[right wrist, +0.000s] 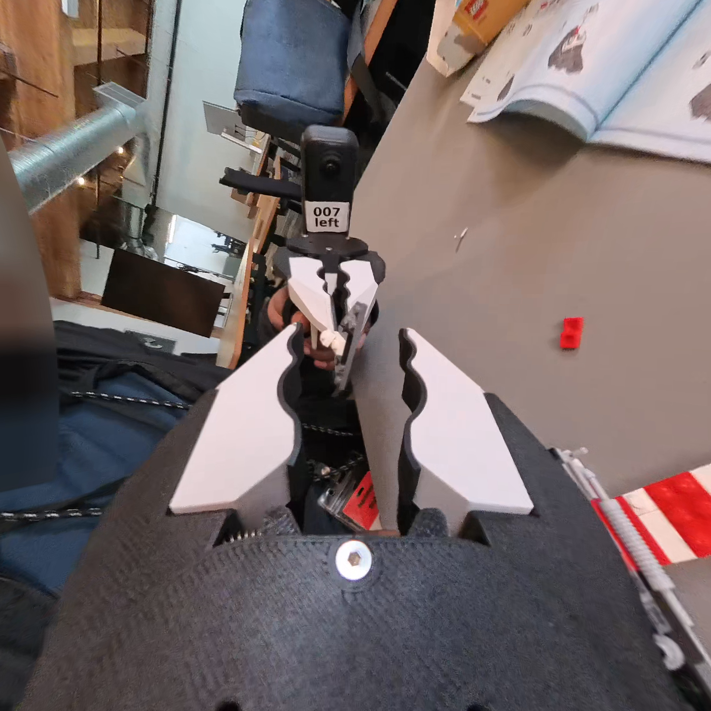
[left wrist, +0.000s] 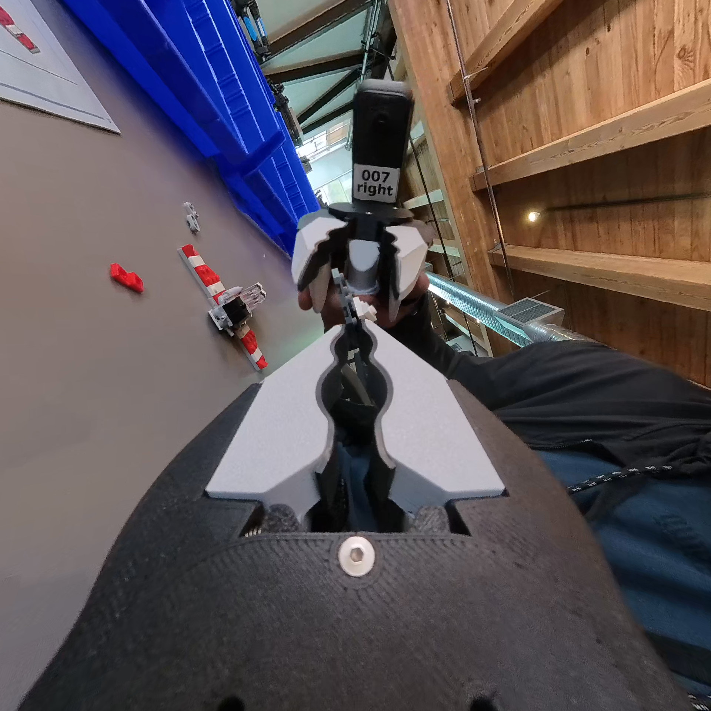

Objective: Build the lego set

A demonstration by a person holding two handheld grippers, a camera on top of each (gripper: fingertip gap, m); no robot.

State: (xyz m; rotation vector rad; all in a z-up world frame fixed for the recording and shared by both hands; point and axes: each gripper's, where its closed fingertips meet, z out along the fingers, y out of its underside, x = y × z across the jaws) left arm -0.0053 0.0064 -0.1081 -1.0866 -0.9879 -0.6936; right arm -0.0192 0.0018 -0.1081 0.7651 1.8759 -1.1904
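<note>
We are holding a gripper in each hand, raised above a grey table (left wrist: 96, 384) and facing each other. Our left gripper (left wrist: 354, 331) is clamped on a small grey piece (left wrist: 346, 304), a thin studded plate with a white bit (left wrist: 365, 307) clipped to one side, sticking out past its fingertips. Our right gripper (right wrist: 348, 334) is standing open, its two white fingers (right wrist: 250, 434) well apart with nothing between them, and the piece is hanging just beyond its tips, roughly in line with the gap. On the table at the left of the left wrist view, the part-built model (left wrist: 227, 304) is lying flat: a long red and white striped strip with a black, grey and clear block in its middle. A loose red brick (left wrist: 127, 277) is resting near it, and two tiny grey bits (left wrist: 191, 217) are lying farther off beside a row of blue bins (left wrist: 215, 77). An open instruction booklet (right wrist: 615, 77) is lying at the far right of the right wrist view. We judge that we are passing or regripping the small sub-assembly between the grippers before it joins the model. The next move probably calls for the open gripper to advance around the plate's free end, close squarely on its flat faces without knocking off the white bit, and only then for the other gripper to let go.
</note>
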